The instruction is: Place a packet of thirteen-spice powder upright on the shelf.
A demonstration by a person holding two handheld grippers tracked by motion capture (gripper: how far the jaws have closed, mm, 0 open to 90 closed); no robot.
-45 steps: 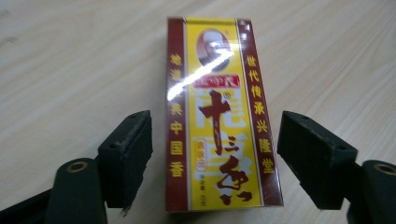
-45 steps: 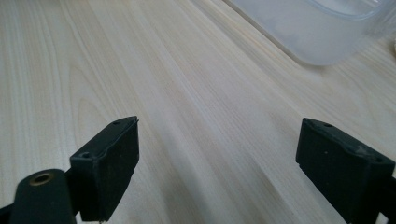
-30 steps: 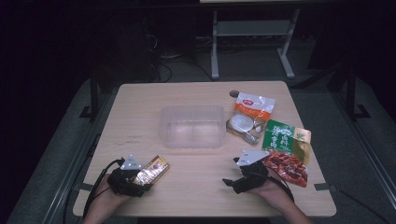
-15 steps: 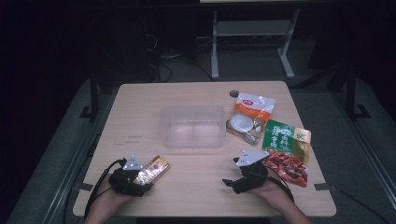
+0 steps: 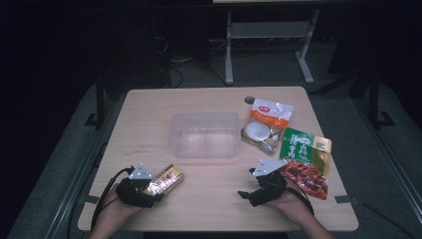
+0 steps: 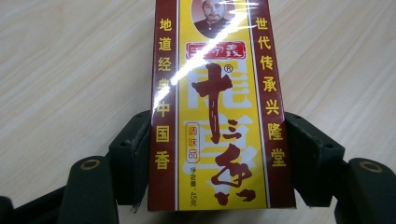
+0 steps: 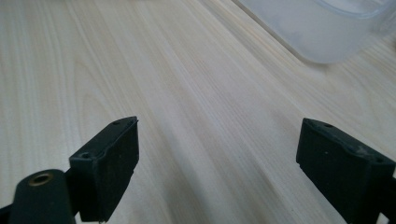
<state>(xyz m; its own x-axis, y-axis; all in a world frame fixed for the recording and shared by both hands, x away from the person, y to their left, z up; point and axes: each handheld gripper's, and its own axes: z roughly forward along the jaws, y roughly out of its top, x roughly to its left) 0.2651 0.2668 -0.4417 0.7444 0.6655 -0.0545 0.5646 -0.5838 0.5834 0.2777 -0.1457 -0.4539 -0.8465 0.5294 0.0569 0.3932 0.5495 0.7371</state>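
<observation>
Seasoning box (image 6: pixel 212 107): glossy card w/ shiny film, glare streaks. Table (image 5: pixel 149 114): pale wood-grain top, smooth, matt. Tub (image 5: pixel 204 134): clear frosted plastic. Snack packets (image 5: pixel 303 164): glossy plastic foil. Left gripper (image 6: pixel 217 158) & right gripper (image 7: pixel 217 163) pads: matt black, rubbery, slightly rough

There is one desk (image 5: pixel 214 99). On it are one clear box (image 5: pixel 204 134), one yellow and red spice box (image 5: pixel 166 179), one orange bag (image 5: pixel 268 113), one green bag (image 5: pixel 303 147), one red bag (image 5: pixel 308 178), and two hand-held grippers.
</observation>
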